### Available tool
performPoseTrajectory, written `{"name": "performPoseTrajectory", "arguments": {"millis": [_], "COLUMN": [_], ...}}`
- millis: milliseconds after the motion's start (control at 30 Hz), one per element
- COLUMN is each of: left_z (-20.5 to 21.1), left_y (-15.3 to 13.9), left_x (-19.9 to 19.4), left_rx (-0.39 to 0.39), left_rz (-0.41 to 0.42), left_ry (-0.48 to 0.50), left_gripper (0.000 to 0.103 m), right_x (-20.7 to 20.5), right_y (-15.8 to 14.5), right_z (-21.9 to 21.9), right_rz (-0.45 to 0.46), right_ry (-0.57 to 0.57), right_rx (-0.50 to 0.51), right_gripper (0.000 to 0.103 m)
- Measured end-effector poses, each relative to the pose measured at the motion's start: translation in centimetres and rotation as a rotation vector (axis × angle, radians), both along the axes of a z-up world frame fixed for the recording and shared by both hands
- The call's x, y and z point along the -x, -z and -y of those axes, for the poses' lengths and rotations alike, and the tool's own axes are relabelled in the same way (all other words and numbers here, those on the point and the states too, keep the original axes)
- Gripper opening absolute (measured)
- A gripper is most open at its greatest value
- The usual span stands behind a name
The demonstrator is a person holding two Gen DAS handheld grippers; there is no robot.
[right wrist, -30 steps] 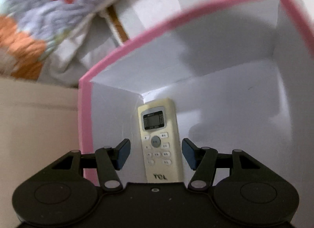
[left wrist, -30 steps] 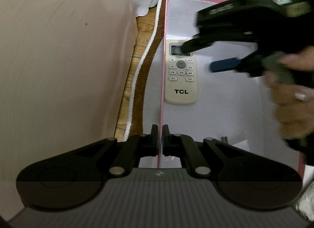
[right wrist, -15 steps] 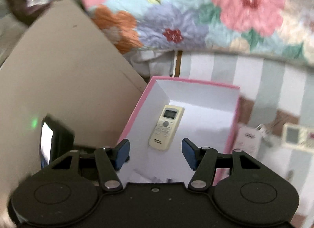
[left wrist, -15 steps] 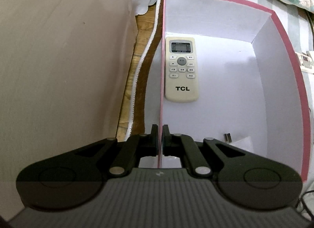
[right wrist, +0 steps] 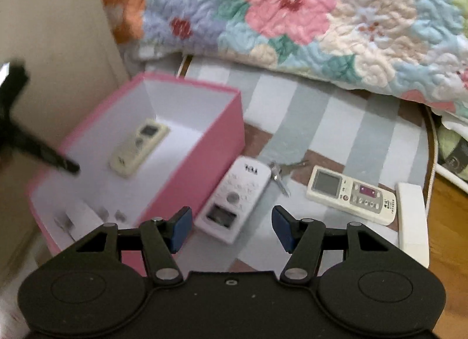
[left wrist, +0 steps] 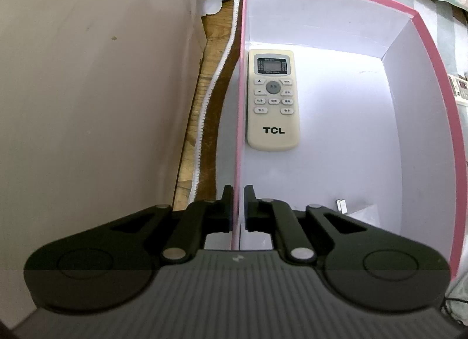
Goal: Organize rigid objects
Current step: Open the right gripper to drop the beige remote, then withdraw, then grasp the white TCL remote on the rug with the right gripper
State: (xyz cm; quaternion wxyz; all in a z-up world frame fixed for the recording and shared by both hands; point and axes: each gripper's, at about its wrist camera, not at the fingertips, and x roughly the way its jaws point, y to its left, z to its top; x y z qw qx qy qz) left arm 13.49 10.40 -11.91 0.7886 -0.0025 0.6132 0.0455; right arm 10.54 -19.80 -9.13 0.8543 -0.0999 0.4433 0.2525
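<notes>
A cream TCL remote (left wrist: 273,105) lies face up in the pink box (left wrist: 424,76), against its left wall. My left gripper (left wrist: 239,193) straddles that wall near the front corner. Its jaws are opening, and a thin gap shows beside the wall. In the right wrist view the box (right wrist: 204,140) sits at the left with the cream remote (right wrist: 139,147) inside. My right gripper (right wrist: 232,223) hangs open above a white remote (right wrist: 234,195) on the striped cloth, holding nothing. Another cream remote (right wrist: 351,195) and keys (right wrist: 280,175) lie further right.
A small metal piece (left wrist: 341,205) and a white card lie in the box's front corner. A beige panel (left wrist: 87,76) rises left of the box. A flowered quilt (right wrist: 292,17) covers the back. A white block (right wrist: 412,222) lies at the right, by bare wood.
My right gripper left the box, rose and swung right, now over the remotes on the cloth. The left gripper's fingers have parted slightly at the box wall.
</notes>
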Motion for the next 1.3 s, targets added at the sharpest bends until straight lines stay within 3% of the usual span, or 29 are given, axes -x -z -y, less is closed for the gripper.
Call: {"name": "performPoseTrajectory", "arguments": {"millis": [400,600,700,867,1033,1167,1200,1267,1300], "left_z": [0.3,0.5,0.5,0.3,0.3,0.3,0.2,0.2,0.1], "left_y": [0.0,0.0,0.0,0.0,0.0,0.0,0.0,0.0,0.0], "left_x": [0.1,0.1,0.1,0.1,0.0,0.0,0.0,0.0,0.1], "left_rx": [-0.014,-0.018,-0.018,-0.012,-0.012,-0.007,-0.006,-0.005,-0.005], "left_rz": [0.005,0.004,0.004,0.004,0.003,0.002,0.002,0.002,0.002], "left_ry": [0.010,0.009,0.010,0.008,0.008,0.007,0.006,0.007,0.008], "left_gripper": [0.006,0.006,0.006,0.006,0.006,0.006,0.006,0.006,0.006], "right_x": [0.6,0.2,0.1,-0.9,-2.0,-1.6,-1.4,-2.2,-3.2], "right_y": [8.0,9.0,9.3,8.9,8.5,7.8,7.7,7.6,7.6], "right_z": [-0.9,-2.4,-2.4,-0.1,2.4,2.3,1.9,1.7,2.0], "right_rz": [0.069,0.045,0.046,0.003,0.032,0.028,0.028,-0.008,-0.058], "right_ry": [-0.143,-0.160,-0.142,-0.022,0.125,0.076,0.046,0.056,0.101], "right_rx": [0.139,0.091,0.074,-0.001,0.028,-0.025,-0.042,-0.105,-0.154], "right_gripper": [0.065,0.063,0.050,0.000,0.000,0.011,0.017,0.041,0.044]}}
